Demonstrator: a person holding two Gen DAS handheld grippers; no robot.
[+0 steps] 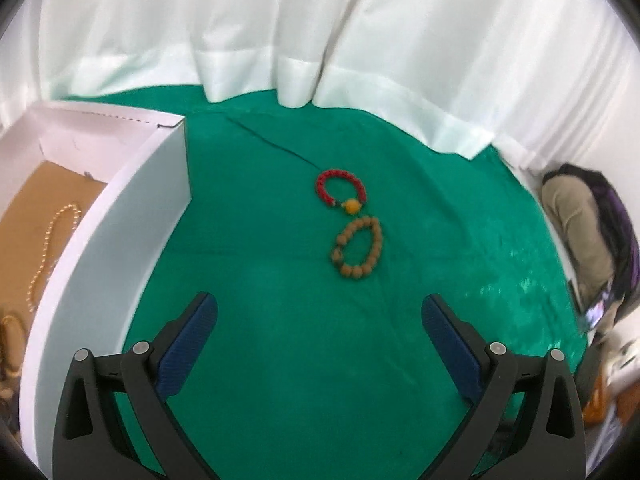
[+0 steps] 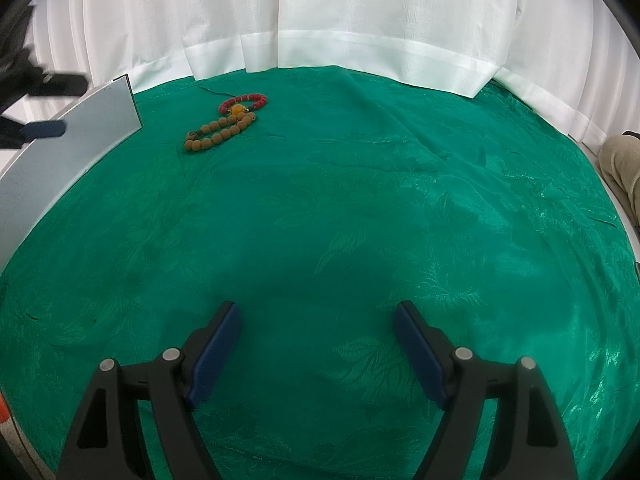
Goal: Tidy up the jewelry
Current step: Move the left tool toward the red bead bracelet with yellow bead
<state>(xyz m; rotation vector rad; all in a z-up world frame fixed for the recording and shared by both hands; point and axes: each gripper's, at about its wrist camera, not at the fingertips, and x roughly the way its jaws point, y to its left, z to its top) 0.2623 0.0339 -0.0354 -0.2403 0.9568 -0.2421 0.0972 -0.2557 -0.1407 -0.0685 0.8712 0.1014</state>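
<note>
Ahead of the wide-open, empty left gripper (image 1: 320, 312) — bare green cloth (image 1: 260, 280), then two bracelets (image 1: 356, 248); right gripper (image 2: 318, 320) likewise — white box (image 1: 120, 216) leftward.

White curtain (image 2: 360, 20) behind green patterned tablecloth (image 2: 360, 220), perhaps damask.

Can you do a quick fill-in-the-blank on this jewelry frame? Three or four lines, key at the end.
1. The red bracelet carries one large ____ bead.
2. Both bracelets lie on a ____ cloth.
3. The gold chain lies inside the white ____.
4. The left gripper and the right gripper both have jaws that are ____.

Missing words: yellow; green; box; open
</note>
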